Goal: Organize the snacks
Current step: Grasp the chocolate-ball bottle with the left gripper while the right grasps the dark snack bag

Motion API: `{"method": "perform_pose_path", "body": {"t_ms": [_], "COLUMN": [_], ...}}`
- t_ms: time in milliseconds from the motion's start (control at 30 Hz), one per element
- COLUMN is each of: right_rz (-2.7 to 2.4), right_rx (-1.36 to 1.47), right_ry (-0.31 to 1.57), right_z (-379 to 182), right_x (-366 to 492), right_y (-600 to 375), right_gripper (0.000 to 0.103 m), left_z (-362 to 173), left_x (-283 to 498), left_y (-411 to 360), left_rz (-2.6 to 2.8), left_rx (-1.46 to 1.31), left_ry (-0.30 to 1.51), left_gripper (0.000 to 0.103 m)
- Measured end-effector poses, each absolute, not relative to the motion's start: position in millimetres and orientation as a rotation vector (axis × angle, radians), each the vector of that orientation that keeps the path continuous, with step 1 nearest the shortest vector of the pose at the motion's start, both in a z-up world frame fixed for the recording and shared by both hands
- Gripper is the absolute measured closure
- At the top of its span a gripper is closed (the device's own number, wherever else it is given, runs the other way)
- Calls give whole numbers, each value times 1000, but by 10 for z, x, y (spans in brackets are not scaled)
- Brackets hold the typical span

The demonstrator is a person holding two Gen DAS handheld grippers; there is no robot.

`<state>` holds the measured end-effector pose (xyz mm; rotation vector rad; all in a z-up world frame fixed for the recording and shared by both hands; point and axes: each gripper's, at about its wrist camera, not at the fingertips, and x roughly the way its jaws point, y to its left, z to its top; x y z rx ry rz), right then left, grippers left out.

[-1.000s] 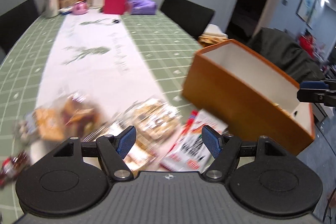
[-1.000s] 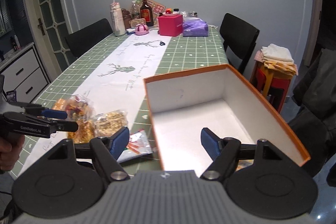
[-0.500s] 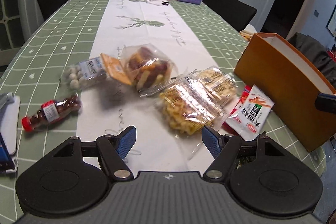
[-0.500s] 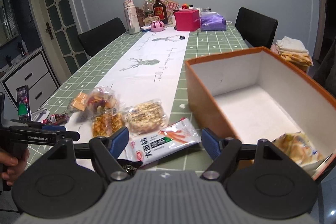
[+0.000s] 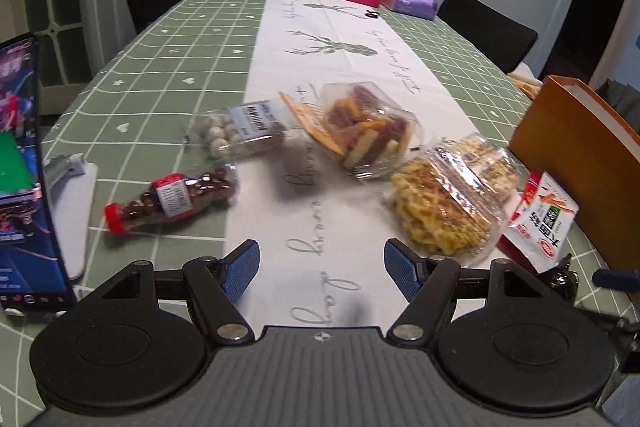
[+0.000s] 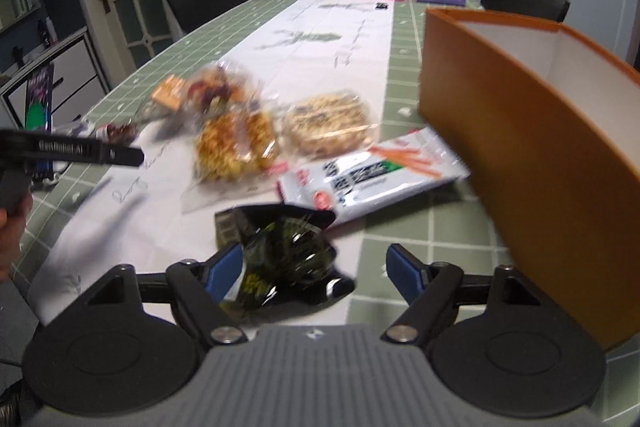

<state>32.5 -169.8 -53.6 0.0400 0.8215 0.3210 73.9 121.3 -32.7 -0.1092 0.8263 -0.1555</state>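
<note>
The right gripper (image 6: 314, 269) was opening over a black foil packet (image 6: 286, 251), unclamped, presumably bound for the orange box (image 6: 532, 155). The left gripper (image 5: 322, 263) was held apart, empty.

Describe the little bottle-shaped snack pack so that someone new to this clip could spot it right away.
Start at the white runner down the green checked table. On its left edge, nearest the phone, lies the bottle pack on its side. Unlike the clear bags beside it, it has a red cap, a white label and dark round sweets inside.
</note>
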Motion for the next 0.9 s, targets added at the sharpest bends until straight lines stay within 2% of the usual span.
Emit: {"method": "perform_pose_path", "body": {"t_ms": [67, 200, 267, 633, 767, 867, 900], "right_rz": [318, 313, 311, 287, 295, 298, 297], "right_rx": [42, 38, 25, -50, -47, -43, -42], "right_ry": [825, 848, 841, 801, 802, 803, 802], "right_z": [-593, -695, -720, -781, -777, -776, -777], "right_x": [344, 417, 439, 417, 409, 416, 416], "right_y": [-1642, -1565, -1526, -1395, -1400, -1409, -1409], "right_gripper": [18, 17, 10, 8, 8, 8, 8], "left_z": [-319, -283, -247, -275, -392, -465, -461], "left_x": [729, 712, 730, 1157, 1373, 1458, 1469], "left_y": [1303, 1422, 1448, 1464, 1505, 1518, 1519], "left_rz": [-133, -101, -103, -171, -165, -199, -207], "left_rx": [-112, -84, -37, 312, 335, 315, 296], "left_ry": [822, 790, 773, 767, 868, 939, 951], "left_gripper": [19, 19, 19, 20, 23, 32, 42]}}
